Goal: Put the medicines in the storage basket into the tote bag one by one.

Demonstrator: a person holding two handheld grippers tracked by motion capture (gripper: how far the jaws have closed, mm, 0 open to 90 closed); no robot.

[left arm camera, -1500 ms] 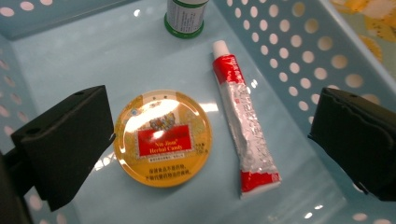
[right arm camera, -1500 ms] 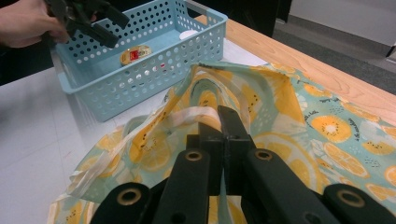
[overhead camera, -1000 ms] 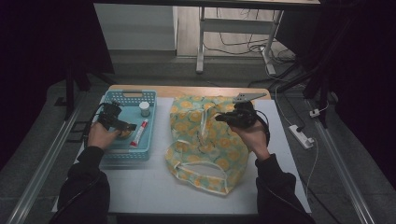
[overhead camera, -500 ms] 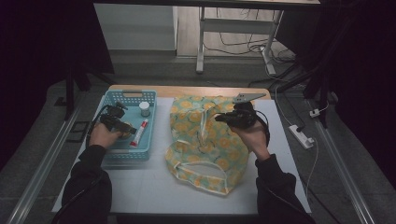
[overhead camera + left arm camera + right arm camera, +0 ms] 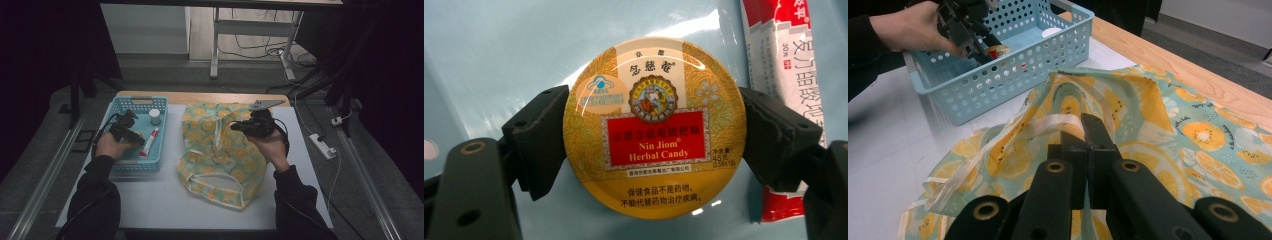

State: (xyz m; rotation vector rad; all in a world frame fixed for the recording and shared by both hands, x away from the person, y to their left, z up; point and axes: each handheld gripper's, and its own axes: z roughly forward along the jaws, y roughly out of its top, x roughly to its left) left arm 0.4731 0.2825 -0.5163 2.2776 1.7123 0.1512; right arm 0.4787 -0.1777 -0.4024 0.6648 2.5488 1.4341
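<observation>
In the blue basket (image 5: pixel 152 161) at the left of the desk (image 5: pixel 160 200), the left gripper (image 5: pixel 651 145) has just been closing its jaws, and its 2 pads now touch the sides of the round yellow candy tin (image 5: pixel 651 127) lying flat on the basket floor beside a red and white tube (image 5: pixel 781 55). The right gripper (image 5: pixel 1083 132) is clamped tight on a fold of the lemon-print bag (image 5: pixel 220 150), holding it raised.

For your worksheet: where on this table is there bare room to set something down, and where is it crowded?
Free: the white table strip along the near edge, between the person's sleeves in front of the bag, and the strip right of the bag. Crowded: the blue basket, holding a jar, a tube, the candy tin and the left gripper.
</observation>
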